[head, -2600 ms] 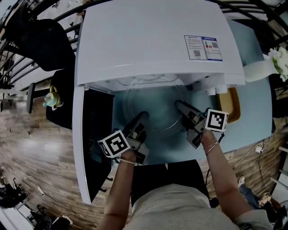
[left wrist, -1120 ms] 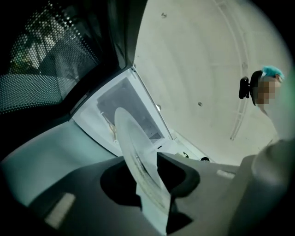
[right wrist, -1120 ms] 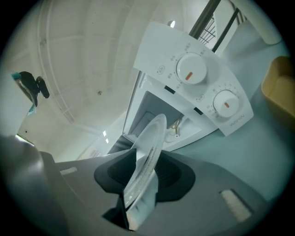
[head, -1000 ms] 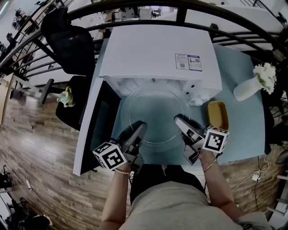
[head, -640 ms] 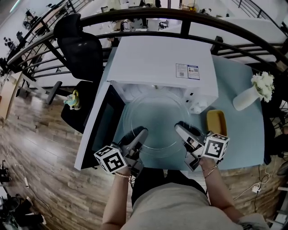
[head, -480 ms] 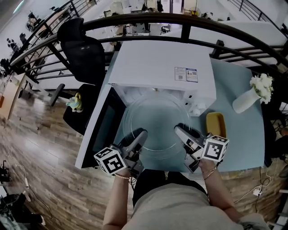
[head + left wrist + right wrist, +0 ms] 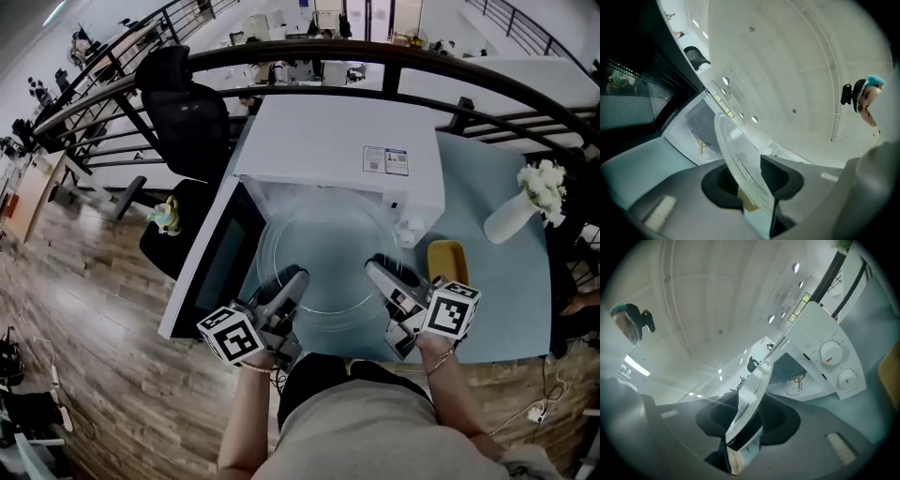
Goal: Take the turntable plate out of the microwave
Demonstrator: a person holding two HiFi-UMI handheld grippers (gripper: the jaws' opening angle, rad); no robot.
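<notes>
Clear glass, and both grippers have it: the turntable plate [image 7: 328,253] hangs flat in front of the microwave [image 7: 337,141], above the blue table [image 7: 487,291], its far edge at the mouth of the open cavity. From the head view, the left gripper [image 7: 292,278] takes the near rim on the left and the right gripper [image 7: 377,270] takes it on the right, door [image 7: 211,272] swung wide beside them.

How tight the grip is does not show from up there, so go to the gripper views. In the left gripper view the plate [image 7: 736,159] runs edge-on between the dark pads, jaws of the left gripper [image 7: 747,180] partly apart and pressed on the rim from both sides. In the right gripper view it is the same: the right gripper [image 7: 747,420] is clamped on the rim of the plate [image 7: 752,390], jaws about halfway.

The right gripper view alone shows the two dials [image 7: 829,352], and both gripper views catch the small tan drive piece [image 7: 799,379] on the cavity floor, hidden from above. Only the head view has the yellow dish [image 7: 448,261] and the white vase [image 7: 511,214].
</notes>
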